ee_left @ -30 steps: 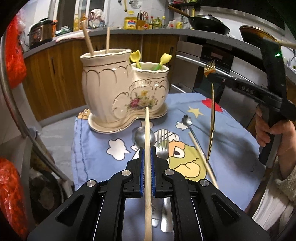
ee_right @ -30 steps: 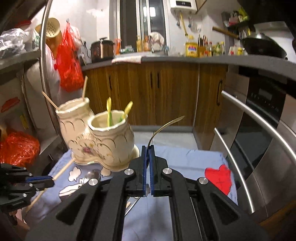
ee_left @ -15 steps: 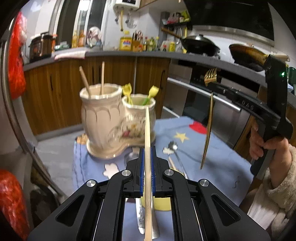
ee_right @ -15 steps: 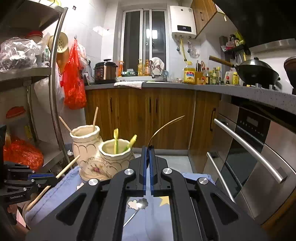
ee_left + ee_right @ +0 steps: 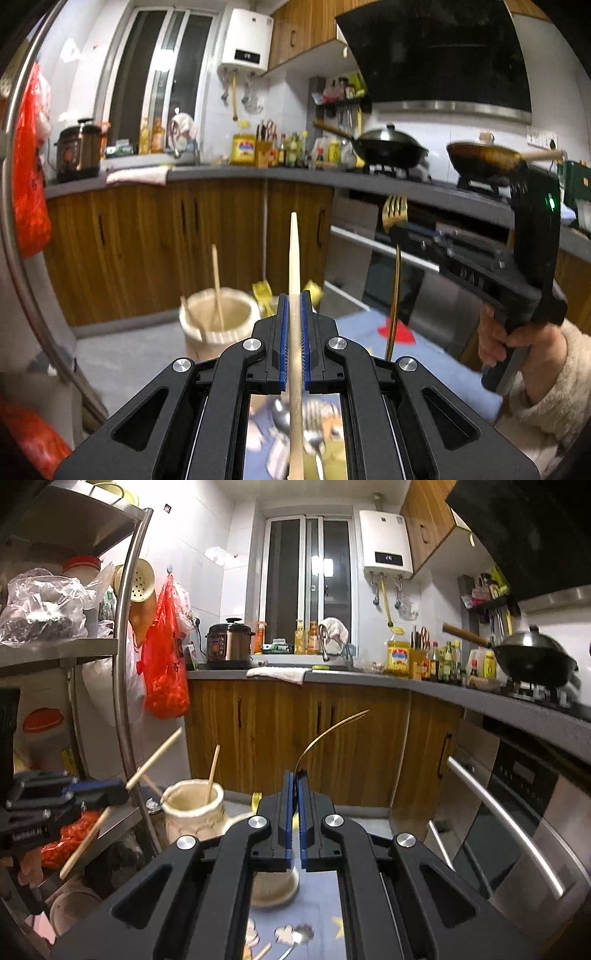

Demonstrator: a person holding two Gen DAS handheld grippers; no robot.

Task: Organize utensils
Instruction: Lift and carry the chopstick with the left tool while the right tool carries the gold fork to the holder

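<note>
The left claw is pinched tight on a wooden chopstick, held above and just in front of the cream ceramic holder, where two more chopsticks stand. To the holder's right, the right claw grips a gold fork, tines up, above the surface's blue cloth.
</note>
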